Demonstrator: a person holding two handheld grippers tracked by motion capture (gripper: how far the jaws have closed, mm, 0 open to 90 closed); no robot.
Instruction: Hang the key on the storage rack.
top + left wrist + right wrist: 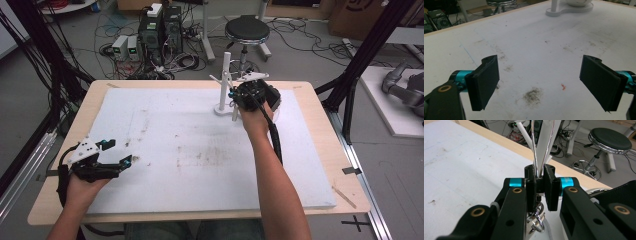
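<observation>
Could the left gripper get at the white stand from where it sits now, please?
Probably yes: the left gripper is open with bare mat ahead, but the right gripper already works at the white stand.

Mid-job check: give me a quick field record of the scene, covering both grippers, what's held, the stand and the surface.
right gripper: shut on a thin metal ring loop, more rings hanging below the jaws
metal ring loop: rises between the jaws, close to the stand
white stand: upright post with side pegs, round base, far side of the board
left gripper: open, nothing between the jaws, low over the near left of the board
white board: smudged with dark marks
</observation>
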